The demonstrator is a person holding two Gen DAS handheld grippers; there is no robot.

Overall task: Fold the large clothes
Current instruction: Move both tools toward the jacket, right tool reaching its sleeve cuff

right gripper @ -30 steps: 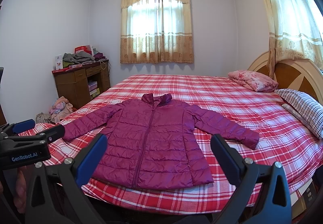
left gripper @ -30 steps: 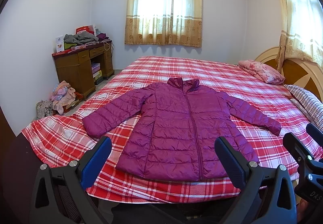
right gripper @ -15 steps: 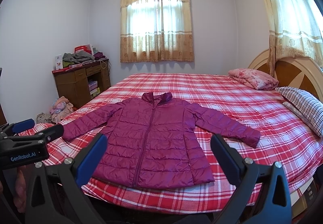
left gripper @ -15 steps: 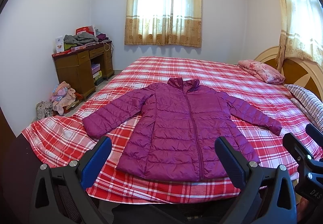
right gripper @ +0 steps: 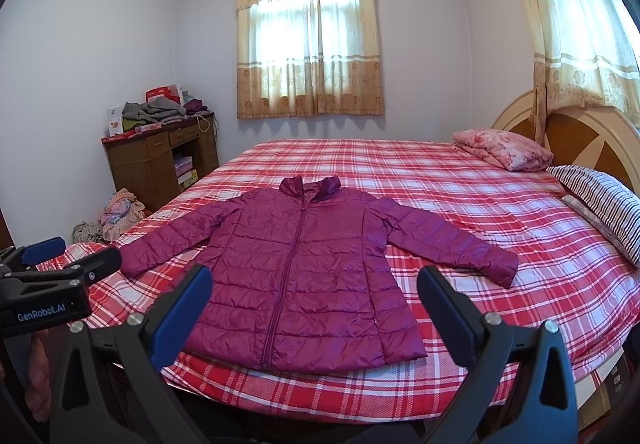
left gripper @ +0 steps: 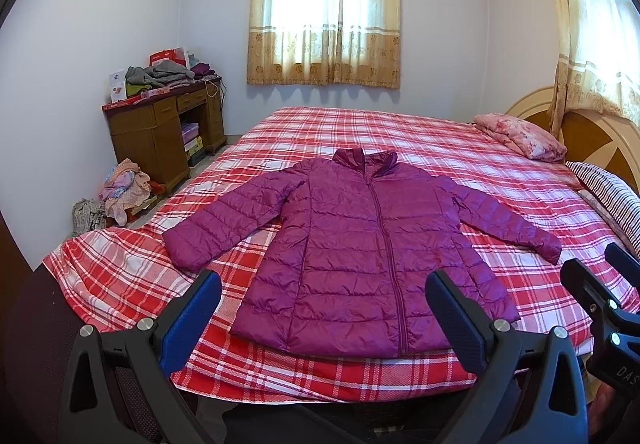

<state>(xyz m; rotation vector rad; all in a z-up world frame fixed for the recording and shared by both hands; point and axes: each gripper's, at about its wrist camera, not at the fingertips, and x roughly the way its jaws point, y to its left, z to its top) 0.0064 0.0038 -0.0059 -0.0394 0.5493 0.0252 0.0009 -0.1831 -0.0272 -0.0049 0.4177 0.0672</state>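
Note:
A magenta quilted puffer jacket (left gripper: 360, 252) lies flat, front up and zipped, on the red plaid bed (left gripper: 400, 132), with both sleeves spread out and the collar toward the window. It also shows in the right wrist view (right gripper: 304, 276). My left gripper (left gripper: 322, 308) is open and empty, held off the bed's near edge in front of the jacket's hem. My right gripper (right gripper: 314, 304) is open and empty, likewise short of the hem. The right gripper shows at the right edge of the left wrist view (left gripper: 608, 308), and the left gripper at the left edge of the right wrist view (right gripper: 52, 276).
A pink folded quilt (left gripper: 520, 136) and a striped pillow (right gripper: 600, 200) lie by the headboard (right gripper: 580, 132) at the right. A wooden desk (left gripper: 160, 132) piled with clothes stands at the left wall. Loose clothes (left gripper: 120, 188) lie on the floor beside it.

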